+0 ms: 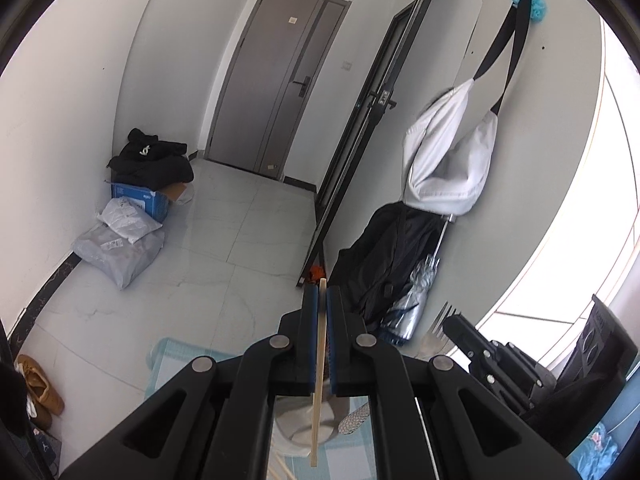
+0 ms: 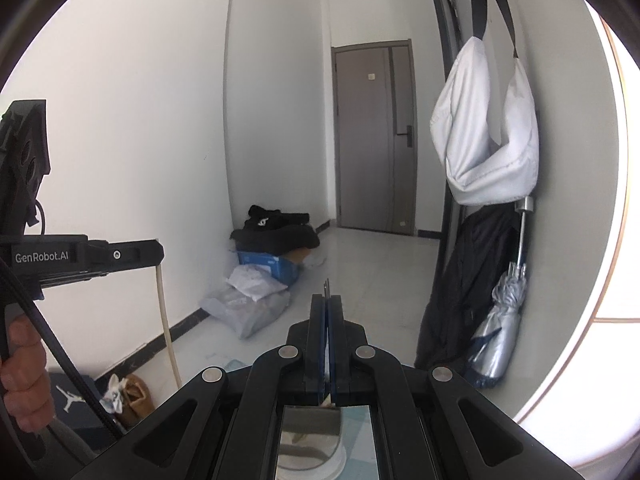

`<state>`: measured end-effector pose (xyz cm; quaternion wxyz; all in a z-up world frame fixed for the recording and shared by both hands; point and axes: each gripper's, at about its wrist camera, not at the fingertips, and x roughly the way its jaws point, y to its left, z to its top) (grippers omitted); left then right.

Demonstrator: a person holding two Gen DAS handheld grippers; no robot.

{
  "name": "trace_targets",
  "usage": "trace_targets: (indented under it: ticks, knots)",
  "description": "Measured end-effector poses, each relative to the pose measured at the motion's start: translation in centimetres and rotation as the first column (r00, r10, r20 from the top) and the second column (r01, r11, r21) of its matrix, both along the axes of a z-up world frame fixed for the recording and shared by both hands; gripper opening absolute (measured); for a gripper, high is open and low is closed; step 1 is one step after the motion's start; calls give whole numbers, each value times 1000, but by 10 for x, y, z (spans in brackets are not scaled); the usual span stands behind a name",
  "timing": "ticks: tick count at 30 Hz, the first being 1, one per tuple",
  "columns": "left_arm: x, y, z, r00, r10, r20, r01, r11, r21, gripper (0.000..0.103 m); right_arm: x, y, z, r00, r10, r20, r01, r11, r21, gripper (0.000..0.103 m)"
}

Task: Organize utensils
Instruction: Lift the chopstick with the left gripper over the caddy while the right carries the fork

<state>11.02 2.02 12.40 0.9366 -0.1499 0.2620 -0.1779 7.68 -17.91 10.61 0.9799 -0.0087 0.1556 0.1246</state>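
My left gripper is shut on a pale wooden chopstick, which runs upright between the blue pads and pokes out above the fingertips. My right gripper is shut on a metal fork; its tines stick out just past the fingertips. In the left wrist view the right gripper shows at the right with the fork tines pointing up-left. In the right wrist view the left gripper shows at the left with the chopstick hanging below it. A white holder lies under my left gripper.
Both grippers are raised over a blue-checked mat, facing a hallway with a grey door. Bags and a blue box lie by the left wall. A white bag, black clothing and a folded umbrella hang at the right wall.
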Motion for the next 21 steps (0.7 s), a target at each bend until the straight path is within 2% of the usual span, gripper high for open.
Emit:
trace_targets:
  ticks: [8,14,21]
  knots:
    - [39,-8,0,999,11,36,-13,1000,28,1,43,1,3,1000,-5,10,5,1000,-6,1]
    - [61,-8,-17,999,5,50,-6,999,37,1,62,12,-12,1000,-3,13,4,999,-43,1]
    - [69,-7,-35,997,-21,73,19,999,27,1,78,22,-34,1000,-4,-4,4,997,-74,1]
